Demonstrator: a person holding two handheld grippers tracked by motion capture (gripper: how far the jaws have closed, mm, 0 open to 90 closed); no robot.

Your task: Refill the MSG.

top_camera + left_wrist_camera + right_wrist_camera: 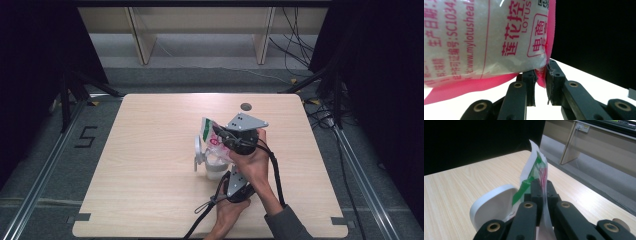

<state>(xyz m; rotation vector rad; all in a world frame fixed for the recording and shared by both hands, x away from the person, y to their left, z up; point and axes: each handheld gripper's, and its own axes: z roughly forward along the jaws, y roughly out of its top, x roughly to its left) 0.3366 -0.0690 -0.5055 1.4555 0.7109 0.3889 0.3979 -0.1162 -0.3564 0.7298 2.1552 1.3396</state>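
I have the bag of white granules [214,137] pinched from two sides over the white lidded container [212,167], which stands near the middle of the wooden surface [150,150]. My right claw [543,185] is closed on the bag's upper edge, its jaws pressed flat against the thin film where the green and red print runs. My left claw [540,75] is closed on a lower corner, biting the pink sealed seam just under the bulge of contents.

I judge this two-point hold is meant to tip the bag: one claw lifts the bottom corner while the other steers the top toward the container, so the granules can slide down and out. Whether the top is already cut open, I cannot tell.

The bag is soft, glossy plastic, translucent where the white grains press against it, with pink borders and red Chinese lettering plus "LOTUS" in the left gripper view. It sags and creases between the two grips rather than keeping a shape. The container's flip lid [491,206] stands open on the left, a smooth, rounded, matte white shell, hard plastic by the look of it. The surface is pale wood-grain laminate, flat, with a small round grommet [245,106] at its far edge.
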